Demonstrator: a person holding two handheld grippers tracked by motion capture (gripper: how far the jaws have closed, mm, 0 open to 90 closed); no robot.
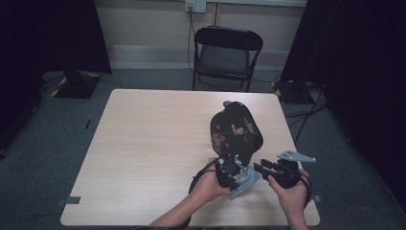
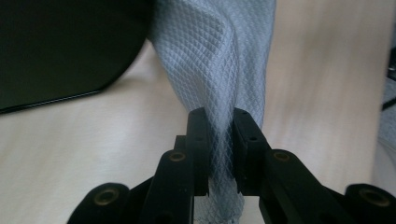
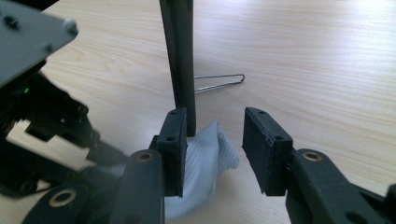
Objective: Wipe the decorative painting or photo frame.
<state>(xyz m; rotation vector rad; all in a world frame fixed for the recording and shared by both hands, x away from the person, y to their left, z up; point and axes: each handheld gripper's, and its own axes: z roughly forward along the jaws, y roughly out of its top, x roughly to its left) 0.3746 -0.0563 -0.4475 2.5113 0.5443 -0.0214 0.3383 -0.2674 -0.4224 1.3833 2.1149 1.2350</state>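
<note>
While a person's two forearms enter from the bottom edge of the high view, the left gripper [image 1: 238,171] is clenched on a pale grey mesh-weave cloth [image 1: 245,181], which lies at the lower right of the light wooden table [image 1: 143,143], just below a black lacquered tray painted with red and white flowers [image 1: 236,130]; the tray stands tilted up on its edge at the centre right of that view; in the left gripper view the two black jaws pinch a fold of the cloth [image 2: 222,60] at lower centre, with the tray's dark surface [image 2: 65,46] in the upper left; the right gripper [image 1: 268,168], lower right in the high view, is released, its jaws apart in the right gripper view [image 3: 214,144] with the cloth [image 3: 205,163] beside the left jaw and untouched by the right; the tray's thin black edge [image 3: 180,56] rises at top centre, and a thin wire loop [image 3: 219,83] lies on the table beyond it.
</note>
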